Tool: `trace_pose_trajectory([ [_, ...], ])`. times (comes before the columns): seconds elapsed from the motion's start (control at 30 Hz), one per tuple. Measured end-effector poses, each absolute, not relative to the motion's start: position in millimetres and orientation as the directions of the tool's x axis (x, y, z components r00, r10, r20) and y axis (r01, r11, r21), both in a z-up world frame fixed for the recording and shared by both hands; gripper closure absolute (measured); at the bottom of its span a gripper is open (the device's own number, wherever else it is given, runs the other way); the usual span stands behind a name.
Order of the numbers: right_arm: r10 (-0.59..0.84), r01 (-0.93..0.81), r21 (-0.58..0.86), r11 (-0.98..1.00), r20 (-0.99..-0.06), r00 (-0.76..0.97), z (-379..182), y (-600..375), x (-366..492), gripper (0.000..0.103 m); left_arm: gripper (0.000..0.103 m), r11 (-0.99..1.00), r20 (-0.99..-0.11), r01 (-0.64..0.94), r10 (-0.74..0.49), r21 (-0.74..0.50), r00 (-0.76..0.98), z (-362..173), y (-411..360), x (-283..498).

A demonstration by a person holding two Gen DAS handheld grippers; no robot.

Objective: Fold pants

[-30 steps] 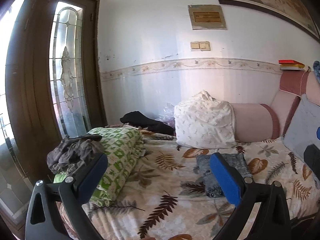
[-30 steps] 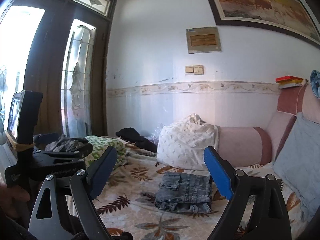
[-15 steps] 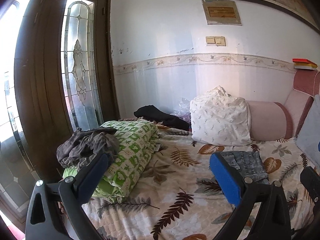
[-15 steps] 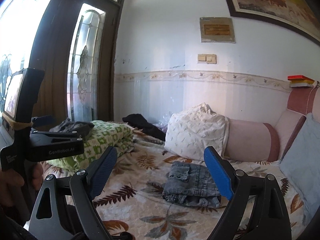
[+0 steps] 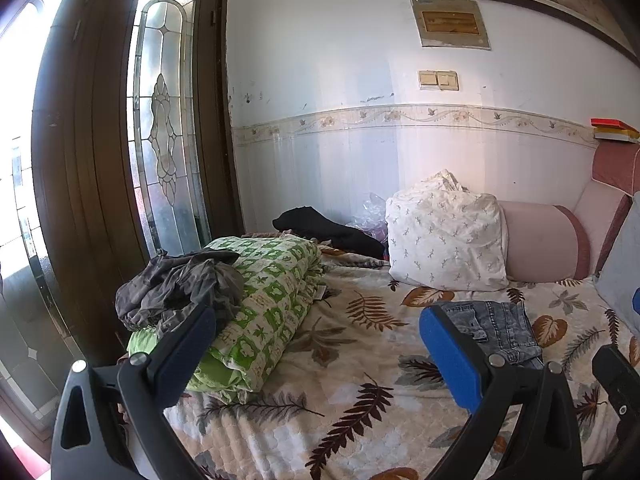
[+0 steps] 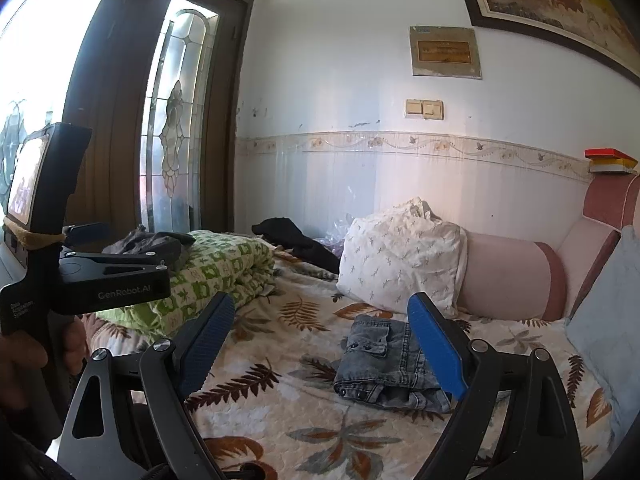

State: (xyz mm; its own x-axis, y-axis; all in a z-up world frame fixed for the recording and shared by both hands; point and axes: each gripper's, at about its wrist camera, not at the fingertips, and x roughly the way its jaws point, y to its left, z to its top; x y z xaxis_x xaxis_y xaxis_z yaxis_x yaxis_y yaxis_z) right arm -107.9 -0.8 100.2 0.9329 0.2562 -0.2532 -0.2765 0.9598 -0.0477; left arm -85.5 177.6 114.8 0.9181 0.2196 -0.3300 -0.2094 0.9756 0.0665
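Observation:
Folded grey-blue jeans (image 6: 384,364) lie on the leaf-print bedspread (image 6: 280,400), also showing in the left wrist view (image 5: 500,328). A crumpled grey garment (image 5: 176,288) sits on top of a folded green quilt (image 5: 264,308) at the bed's left edge; it also shows in the right wrist view (image 6: 152,242). My left gripper (image 5: 316,320) is open and empty, held above the bed short of the quilt. My right gripper (image 6: 320,312) is open and empty, above the bed in front of the jeans. The left gripper's body (image 6: 108,276) shows at the left of the right wrist view.
A white floral pillow (image 5: 444,236), a pink bolster (image 5: 544,244) and a grey cushion (image 6: 604,308) stand along the headboard. A black garment (image 5: 324,232) lies by the wall. A dark wooden door with stained glass (image 5: 160,128) is at the left.
Both views have swung left and moved closer to the bed. The quilt and grey garment sit nearer the centre. Both grippers stayed open and empty.

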Motion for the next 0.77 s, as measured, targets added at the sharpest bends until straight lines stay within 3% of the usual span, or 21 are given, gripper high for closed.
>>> trace_pose_trajectory([
  [0.77, 0.265, -0.285, -0.018, 0.958, -0.316, 0.911, 78, -1, -78, 0.014, 0.0, 0.985, -0.405, -0.16, 0.17, 0.059, 0.898, 94, 166, -51],
])
